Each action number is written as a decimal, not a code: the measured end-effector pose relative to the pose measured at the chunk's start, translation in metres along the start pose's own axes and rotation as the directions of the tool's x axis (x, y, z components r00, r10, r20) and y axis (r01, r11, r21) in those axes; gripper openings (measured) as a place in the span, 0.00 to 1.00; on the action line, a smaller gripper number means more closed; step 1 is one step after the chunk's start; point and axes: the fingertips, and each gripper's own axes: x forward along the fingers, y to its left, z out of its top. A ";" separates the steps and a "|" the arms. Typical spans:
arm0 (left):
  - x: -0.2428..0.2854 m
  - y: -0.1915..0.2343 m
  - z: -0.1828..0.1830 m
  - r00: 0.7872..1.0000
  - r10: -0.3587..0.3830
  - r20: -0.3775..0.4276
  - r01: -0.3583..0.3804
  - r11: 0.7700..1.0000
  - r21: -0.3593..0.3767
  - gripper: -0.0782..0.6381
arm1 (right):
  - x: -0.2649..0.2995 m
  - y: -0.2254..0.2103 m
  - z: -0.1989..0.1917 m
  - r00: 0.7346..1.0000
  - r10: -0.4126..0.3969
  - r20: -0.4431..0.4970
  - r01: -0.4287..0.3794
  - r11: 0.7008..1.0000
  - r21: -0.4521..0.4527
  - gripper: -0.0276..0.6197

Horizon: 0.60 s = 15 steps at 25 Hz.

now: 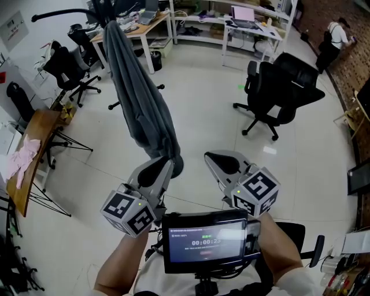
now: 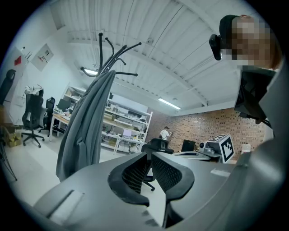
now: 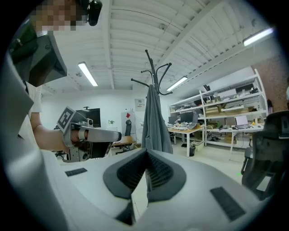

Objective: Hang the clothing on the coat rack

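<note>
Both hand-held grippers are empty. On the left gripper [image 1: 167,166], its own view shows the ribbed pads drawn together at the tips with nothing between them. The right gripper [image 1: 210,157] has its jaws pressed fully together, also on nothing. They are held side by side above a small screen [image 1: 205,240] mounted in front of the person, and both point roughly level toward the coat rack [image 1: 63,14].

A long grey garment [image 1: 139,98] is already on the rack. It hangs from the top by the black curved hooks and falls in one narrow, folded drape almost to the floor. In the head view its lower end lies just at the left gripper's tip. The left gripper view puts the cloth off to the side of the jaws, and I cannot tell whether they touch.

A black office chair [image 1: 280,87] stands to the right on open pale floor. A wooden table [image 1: 40,124] on the left carries a pink cloth [image 1: 20,159]. Desks and shelving line the far wall, where another person [image 1: 335,34] stands by the brick.
</note>
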 end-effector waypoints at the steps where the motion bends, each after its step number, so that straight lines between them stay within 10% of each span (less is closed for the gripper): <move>1: 0.000 0.000 0.000 1.000 0.000 0.001 0.000 1.000 -0.001 0.16 | 0.001 0.000 0.000 1.000 0.000 -0.001 0.000 1.000 -0.001 0.05; 15: -0.002 0.008 0.005 1.000 0.005 0.004 -0.005 1.000 -0.006 0.16 | 0.013 0.000 0.002 1.000 0.006 -0.019 -0.007 1.000 -0.019 0.05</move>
